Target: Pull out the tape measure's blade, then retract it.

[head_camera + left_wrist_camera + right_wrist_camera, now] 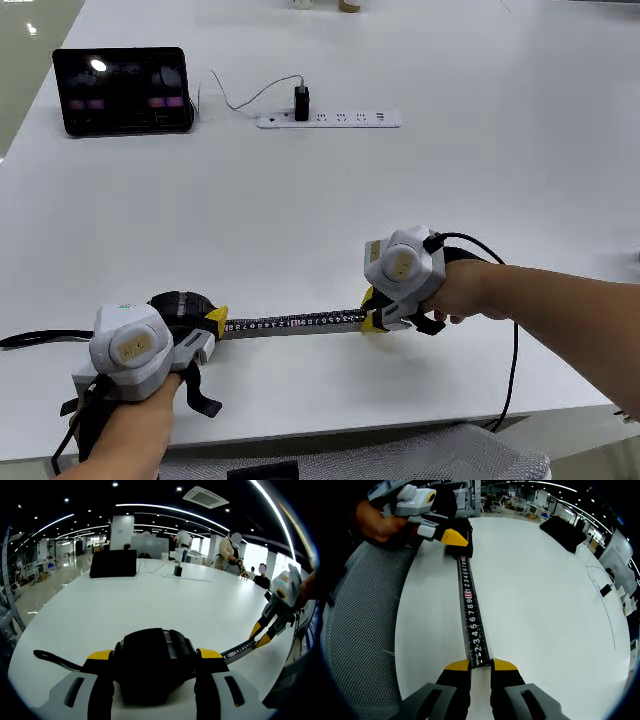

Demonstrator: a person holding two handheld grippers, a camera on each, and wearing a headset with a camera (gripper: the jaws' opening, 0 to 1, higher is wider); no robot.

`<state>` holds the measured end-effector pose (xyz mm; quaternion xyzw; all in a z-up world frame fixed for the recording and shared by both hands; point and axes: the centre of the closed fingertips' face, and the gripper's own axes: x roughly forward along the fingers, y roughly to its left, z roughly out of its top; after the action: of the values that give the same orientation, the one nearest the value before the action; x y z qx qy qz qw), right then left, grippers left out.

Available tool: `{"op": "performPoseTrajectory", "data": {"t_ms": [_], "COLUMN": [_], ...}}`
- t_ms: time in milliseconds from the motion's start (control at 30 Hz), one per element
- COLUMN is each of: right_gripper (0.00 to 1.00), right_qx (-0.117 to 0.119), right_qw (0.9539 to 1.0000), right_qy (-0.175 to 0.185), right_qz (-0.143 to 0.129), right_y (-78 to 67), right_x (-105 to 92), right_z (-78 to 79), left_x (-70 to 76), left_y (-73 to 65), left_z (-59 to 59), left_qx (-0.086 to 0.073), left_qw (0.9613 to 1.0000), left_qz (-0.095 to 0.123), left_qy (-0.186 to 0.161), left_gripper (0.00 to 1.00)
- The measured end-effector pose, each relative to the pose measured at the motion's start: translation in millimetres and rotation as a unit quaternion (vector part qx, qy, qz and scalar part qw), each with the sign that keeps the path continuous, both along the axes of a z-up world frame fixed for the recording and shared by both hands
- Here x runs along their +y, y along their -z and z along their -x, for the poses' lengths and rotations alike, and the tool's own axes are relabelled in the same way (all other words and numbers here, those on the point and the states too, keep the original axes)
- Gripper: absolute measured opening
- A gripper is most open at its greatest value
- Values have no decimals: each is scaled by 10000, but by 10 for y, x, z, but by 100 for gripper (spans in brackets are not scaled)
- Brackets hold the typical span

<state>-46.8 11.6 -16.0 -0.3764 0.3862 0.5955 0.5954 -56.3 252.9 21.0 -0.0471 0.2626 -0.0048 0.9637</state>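
Head view: finds the tape measure (183, 312) low on the left of the white surface (300, 200), near the front edge, lying flat in the left gripper (205, 330). Seen from the left gripper view, with both jaws pressed against the flanks of the black case (152, 662) and a yellow tip on either side. Holds the case, in short.

Finds the blade (295, 322) drawn out of the case and reaching across to the right gripper (373, 315). Pinched there at its very end, jaws squeezed together on it; seen from the right gripper view with the lowest printed numbers sitting just between the yellow tips. Cannot tell whether the blade rests on the surface or hangs just above it.

Reads as the pull-out step, with a modest length out and retraction not yet begun. Next calls for one of two things: drawing the right gripper farther from the case along the same straight line or, if this length is judged enough, easing it back toward the case so the spring reels the blade in without a snap. Either way needs a firm hold on the case and no sideways twist.

Long axis: left to right, roughly along the front edge of the surface. Free end points to the person's right, printed face up, mouth of the case facing the same way.

Well apart at the back: a dark tablet (122, 90) and a power strip (330, 118).
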Motion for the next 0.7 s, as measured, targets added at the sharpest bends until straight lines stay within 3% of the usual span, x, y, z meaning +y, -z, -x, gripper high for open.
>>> {"op": "performPoseTrajectory", "data": {"t_ms": [700], "right_gripper": [10], "right_qx": [-1], "right_qw": [9999], "right_qy": [87], "right_qz": [-66], "right_y": [17], "right_x": [72], "right_z": [-9], "left_x": [-18], "left_y": [-15], "left_z": [15], "left_qx": [31], "left_qw": [10000], "left_qz": [16], "left_qy": [18], "left_gripper": [60]}}
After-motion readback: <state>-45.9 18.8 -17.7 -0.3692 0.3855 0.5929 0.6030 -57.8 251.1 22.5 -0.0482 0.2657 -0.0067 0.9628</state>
